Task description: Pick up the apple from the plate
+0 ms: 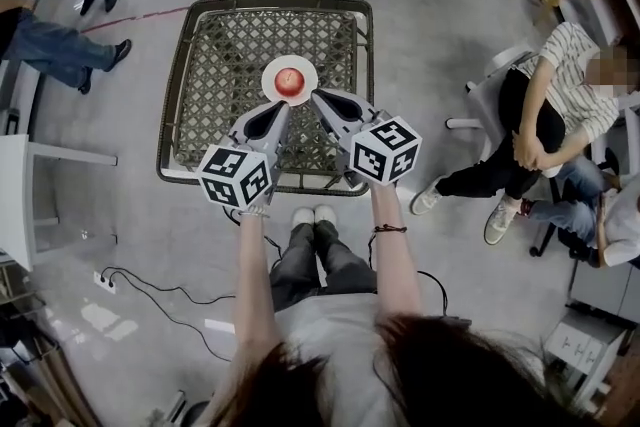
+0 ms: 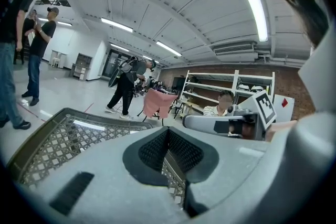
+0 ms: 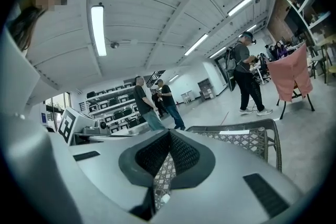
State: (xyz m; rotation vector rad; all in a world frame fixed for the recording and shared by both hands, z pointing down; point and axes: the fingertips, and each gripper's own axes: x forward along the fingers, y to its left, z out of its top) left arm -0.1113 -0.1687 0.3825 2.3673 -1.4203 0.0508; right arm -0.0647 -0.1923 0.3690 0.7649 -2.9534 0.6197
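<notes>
While the apple (image 1: 290, 80) sits in the middle of the plate (image 1: 270, 67) on the lattice table (image 1: 205, 85), the left gripper (image 1: 281, 105) points at the plate's near-left rim and the right gripper (image 1: 316, 95) at its near-right rim. Both have their jaws pressed together, with nothing held. The apple lies just ahead, between the two tips and about equally near each. Either gripper would need to open before closing in.

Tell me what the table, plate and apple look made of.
Table: open woven lattice top, wicker-like, in a dark rounded frame, maybe metal.
Plate: plain white and smooth, ceramic or plastic.
Apple: red skin; real or fake can't be told from here.
</notes>
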